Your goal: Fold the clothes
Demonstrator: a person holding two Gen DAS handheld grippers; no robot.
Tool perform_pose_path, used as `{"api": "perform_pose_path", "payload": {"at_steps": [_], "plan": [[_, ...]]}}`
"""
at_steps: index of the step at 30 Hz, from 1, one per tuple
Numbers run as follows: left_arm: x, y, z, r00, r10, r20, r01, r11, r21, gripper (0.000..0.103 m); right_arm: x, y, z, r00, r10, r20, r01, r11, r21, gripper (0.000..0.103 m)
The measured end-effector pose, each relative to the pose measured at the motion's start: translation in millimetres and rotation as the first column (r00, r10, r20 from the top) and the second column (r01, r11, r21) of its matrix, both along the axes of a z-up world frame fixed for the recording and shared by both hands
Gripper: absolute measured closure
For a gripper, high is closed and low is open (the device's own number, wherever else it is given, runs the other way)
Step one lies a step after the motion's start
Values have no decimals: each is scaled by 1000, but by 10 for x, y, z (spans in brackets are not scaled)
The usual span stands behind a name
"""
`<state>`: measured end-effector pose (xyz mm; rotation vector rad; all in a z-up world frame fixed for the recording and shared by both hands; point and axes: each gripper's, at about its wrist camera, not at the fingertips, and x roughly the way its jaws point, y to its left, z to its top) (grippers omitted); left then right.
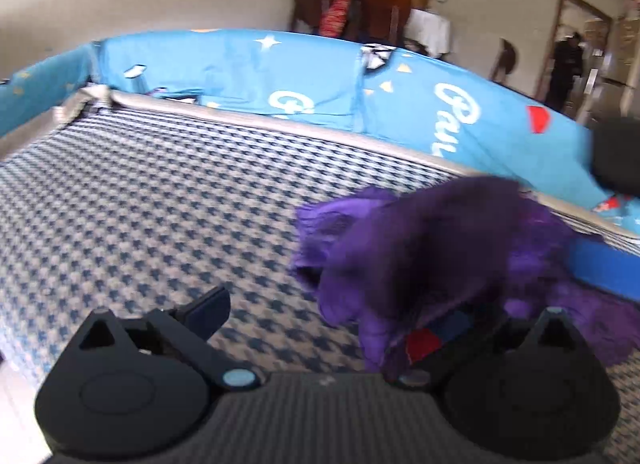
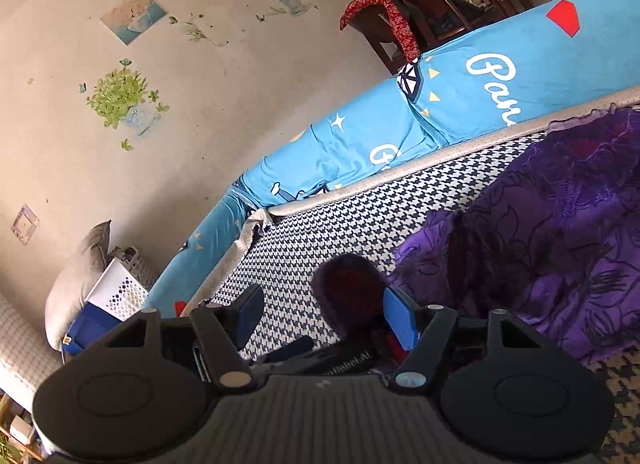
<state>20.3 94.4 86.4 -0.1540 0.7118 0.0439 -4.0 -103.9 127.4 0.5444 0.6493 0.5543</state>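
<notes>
A crumpled purple garment with embroidered flowers lies on the blue-and-white houndstooth mattress. My left gripper is open wide. Its left finger is bare over the mattress, while the garment's near edge drapes over the right finger and hides most of it. In the right wrist view the garment fills the right side. My right gripper is open too, and a blurred purple fold sits between its fingers, close against the blue right pad.
A blue printed quilt is bunched along the mattress's far edge. Behind it stand wooden chairs with a red cloth. A person stands in a doorway. A white basket and grey pillow sit by the wall.
</notes>
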Motion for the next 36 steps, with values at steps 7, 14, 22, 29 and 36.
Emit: {"api": "perform_pose_path", "payload": {"at_steps": [7,14,22,29,36], "plan": [[72,216,-49,992,121,-39,-121,993,-7,0,-271,-395,-136,997,-74,1,74,994,-79,36],[111,170,-114,992,106,-63,-105,994,16,0,-463,-733,-304,983,-184,20,182,938,-297,36],[137,89,-201,992,95,-88,-91,995,51,0,-562,-1162,-527,939,-341,44,317,811,-491,36],[141,28,-232,991,90,-95,-84,994,69,0,-605,-1548,-762,897,-440,51,400,755,-519,36],[164,-28,-281,990,87,-109,-78,994,80,0,-512,-1775,-896,847,-531,25,490,762,-424,36]]}}
